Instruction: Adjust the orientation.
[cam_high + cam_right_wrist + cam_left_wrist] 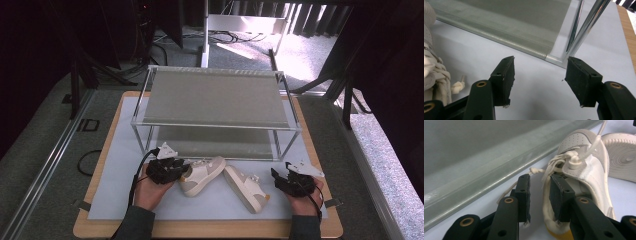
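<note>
High view: wooden bench (320, 150) with a pale blue-white mat (120, 190); two-tier chrome-framed rack with grey fabric shelves (215, 100) at the centre, just behind the work.

Left tool (184, 170): jaws partly closed, astride the collar wall of the cream low-top sneaker with grey panels (202, 175), one pad inside the opening, one outside; loose laces trail between the jaws and the rack's lower shelf.

Right tool (281, 179): jaws wide, empty, above bare mat, facing the rack's front post.

Second cream sneaker (246, 187): on its side between the tools, just left of the right tool, apart from it.
</note>
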Motion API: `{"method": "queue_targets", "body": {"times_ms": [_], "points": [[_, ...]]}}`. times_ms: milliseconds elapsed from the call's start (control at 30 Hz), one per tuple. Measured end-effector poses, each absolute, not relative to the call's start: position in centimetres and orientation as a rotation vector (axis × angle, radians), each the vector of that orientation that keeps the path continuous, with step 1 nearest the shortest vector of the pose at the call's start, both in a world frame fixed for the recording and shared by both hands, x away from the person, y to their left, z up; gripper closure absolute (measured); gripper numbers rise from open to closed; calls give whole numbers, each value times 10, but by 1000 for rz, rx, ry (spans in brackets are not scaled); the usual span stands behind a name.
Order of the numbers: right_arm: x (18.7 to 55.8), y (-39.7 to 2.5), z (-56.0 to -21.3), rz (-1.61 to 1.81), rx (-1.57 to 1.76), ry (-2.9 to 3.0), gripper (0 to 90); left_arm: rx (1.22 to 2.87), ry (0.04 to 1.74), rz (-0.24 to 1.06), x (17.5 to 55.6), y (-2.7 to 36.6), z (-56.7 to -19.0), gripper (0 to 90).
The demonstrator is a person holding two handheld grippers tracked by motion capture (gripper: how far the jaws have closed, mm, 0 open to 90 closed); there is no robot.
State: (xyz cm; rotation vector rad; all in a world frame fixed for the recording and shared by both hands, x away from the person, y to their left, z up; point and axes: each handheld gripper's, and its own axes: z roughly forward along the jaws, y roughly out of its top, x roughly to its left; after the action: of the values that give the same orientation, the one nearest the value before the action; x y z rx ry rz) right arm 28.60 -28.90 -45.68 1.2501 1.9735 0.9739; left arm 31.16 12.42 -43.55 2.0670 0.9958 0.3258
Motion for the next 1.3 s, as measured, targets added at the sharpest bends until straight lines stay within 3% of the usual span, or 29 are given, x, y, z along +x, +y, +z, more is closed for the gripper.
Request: {"method": "queue_targets", "body": {"times_ms": [467, 500, 600, 1300], "points": [[287, -290, -458, 970, 1256, 1971, 396, 2095, 972, 272, 322, 119, -439, 738], [287, -290, -458, 970, 1258, 1971, 394, 2105, 953, 264, 323, 118, -440, 812], [287, -290, -458, 970, 1258, 1972, 394, 2107, 948, 269, 322, 118, -441, 843], [287, -290, -458, 970, 1258, 1972, 394, 2028, 955, 353, 297, 126, -424, 897]]}}
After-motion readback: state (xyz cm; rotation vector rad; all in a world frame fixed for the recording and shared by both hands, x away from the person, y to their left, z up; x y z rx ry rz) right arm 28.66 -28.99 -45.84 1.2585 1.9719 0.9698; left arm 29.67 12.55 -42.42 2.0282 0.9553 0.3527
